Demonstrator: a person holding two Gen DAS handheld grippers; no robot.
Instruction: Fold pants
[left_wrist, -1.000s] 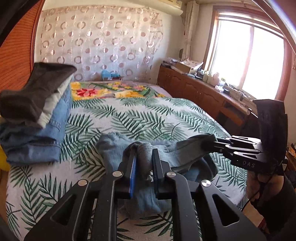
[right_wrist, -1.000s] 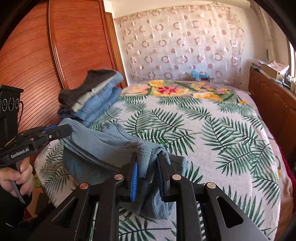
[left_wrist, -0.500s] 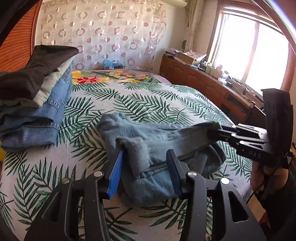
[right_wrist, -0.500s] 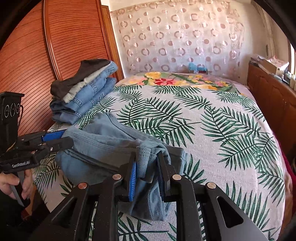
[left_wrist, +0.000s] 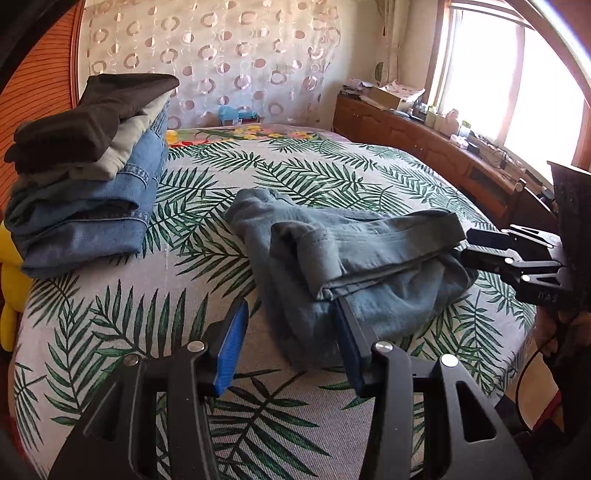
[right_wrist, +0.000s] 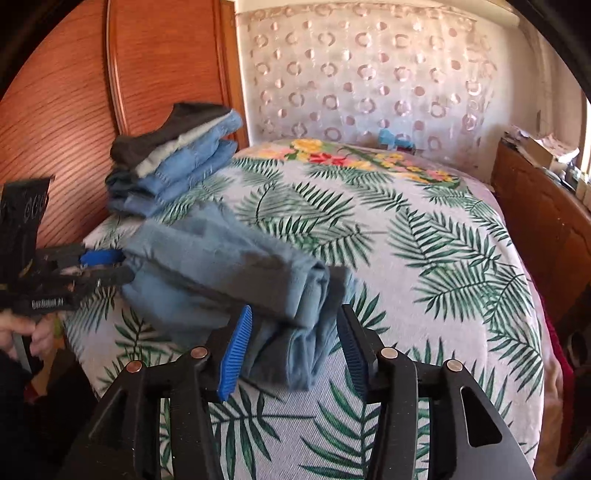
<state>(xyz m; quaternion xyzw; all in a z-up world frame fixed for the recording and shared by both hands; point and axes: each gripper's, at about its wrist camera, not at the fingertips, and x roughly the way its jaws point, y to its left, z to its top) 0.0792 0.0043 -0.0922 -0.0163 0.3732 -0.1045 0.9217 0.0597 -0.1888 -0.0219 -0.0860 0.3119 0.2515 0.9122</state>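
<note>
Light blue folded pants (left_wrist: 354, 254) lie on the palm-leaf bedspread (left_wrist: 147, 295) near the front edge; they also show in the right wrist view (right_wrist: 229, 273). My left gripper (left_wrist: 291, 339) is open, its right finger touching the pants' near fold, its left finger over bare bedspread. It shows from the side in the right wrist view (right_wrist: 110, 266) at the pants' left end. My right gripper (right_wrist: 291, 347) is open, fingers either side of the pants' near end. It shows in the left wrist view (left_wrist: 476, 247) at the pants' right end.
A stack of folded jeans and dark trousers (left_wrist: 88, 170) sits on the bed's left side, also in the right wrist view (right_wrist: 173, 158). A wooden wardrobe (right_wrist: 74, 110) stands left, a wooden sideboard (left_wrist: 424, 147) with clutter under the window right. A yellow object (left_wrist: 11, 288) lies at the left edge.
Both grippers have opened and let go of the pants, the left first, then the right. The pants have dropped onto the bed in a folded bundle. Both grippers have drawn back slightly.
</note>
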